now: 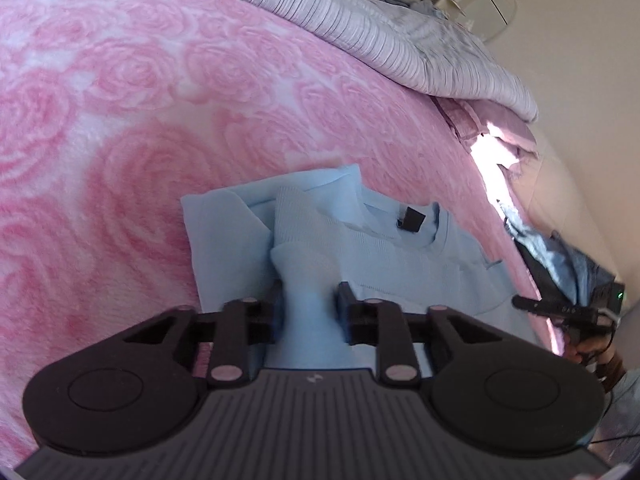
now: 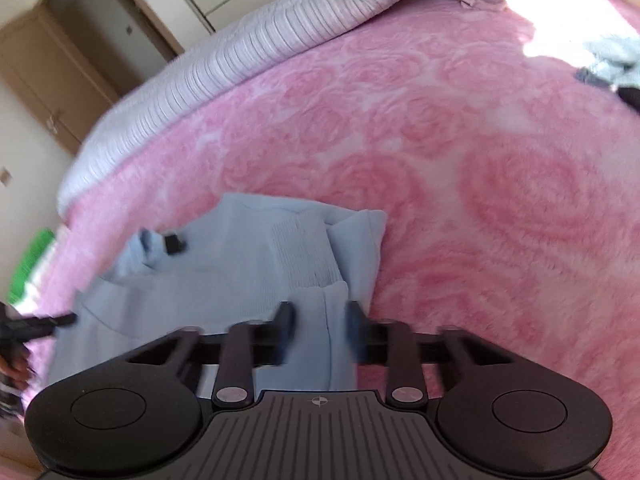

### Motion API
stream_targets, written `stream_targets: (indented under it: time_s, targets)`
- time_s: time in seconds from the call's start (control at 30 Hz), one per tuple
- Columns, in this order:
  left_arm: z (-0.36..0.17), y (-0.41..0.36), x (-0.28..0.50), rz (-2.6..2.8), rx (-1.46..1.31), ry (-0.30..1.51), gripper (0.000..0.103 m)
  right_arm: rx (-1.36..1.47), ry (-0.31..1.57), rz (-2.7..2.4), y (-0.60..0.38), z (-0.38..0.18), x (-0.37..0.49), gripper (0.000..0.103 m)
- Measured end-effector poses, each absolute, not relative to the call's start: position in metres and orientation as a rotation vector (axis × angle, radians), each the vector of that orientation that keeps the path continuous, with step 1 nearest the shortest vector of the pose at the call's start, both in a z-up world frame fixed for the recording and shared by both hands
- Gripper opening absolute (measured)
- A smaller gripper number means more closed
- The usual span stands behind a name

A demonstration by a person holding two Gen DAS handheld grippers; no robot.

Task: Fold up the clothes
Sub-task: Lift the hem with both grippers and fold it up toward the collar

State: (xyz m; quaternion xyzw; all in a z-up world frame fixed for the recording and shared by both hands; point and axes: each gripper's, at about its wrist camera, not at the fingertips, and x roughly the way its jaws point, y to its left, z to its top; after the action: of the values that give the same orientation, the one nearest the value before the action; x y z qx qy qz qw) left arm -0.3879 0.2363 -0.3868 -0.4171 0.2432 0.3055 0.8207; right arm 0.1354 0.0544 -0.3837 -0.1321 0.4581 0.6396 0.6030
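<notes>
Sweater (image 1: 400,256), light blue, lies partly folded on the bed over a pink rose-pattern blanket (image 1: 140,120), collar with a black tag (image 1: 412,219) facing up. A ribbed cuff and a folded sleeve lie across the chest.

Left gripper (image 1: 310,308): fingers (image 1: 347,300) set narrow, pinching a bunched ridge of sweater fabric that rises between them. Cloth fills the gap and touches both pads.

Right gripper (image 2: 320,320): fingers (image 2: 286,316) a little apart over the sweater (image 2: 224,272) edge nearest the camera, just beside the ribbed cuff. A strip of blue cloth shows between them, but the view is motion-blurred; it looks like a grip, though contact with the pads cannot be confirmed.

In the right wrist view the sweater sits at the near edge of the blanket (image 2: 480,160).

A striped grey-lilac quilt (image 1: 400,40) lies bunched along the far side of the blanket. Dark clothes (image 1: 560,260) lie off the bed's edge in the left view.
</notes>
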Motion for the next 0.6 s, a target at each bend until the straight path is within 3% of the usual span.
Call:
stream_targets:
  time_s: [0.03,0.17,0.3,0.6]
  targets:
    - [-0.383,0.233,-0.389,0.655,-0.861,0.502,0.002,-0.318,1.029,1.489,0.052,-0.381,0.132,0.015]
    - [-0.366,0.219,-0.395,0.670,-0.752,0.439,0.002,-0.382,0.847,1.533,0.042,-0.364,0.113,0.008]
    - [-0.354,0.212,-0.400,0.716,-0.672,0.368,0.002,-0.406,0.625,1.573,0.033,-0.343,0.092,0.007]
    - [-0.349,0.240,-0.383,0.837,-0.600,0.376,0.002,-0.371,0.526,1.513,0.066,-0.337,0.088,0.006]
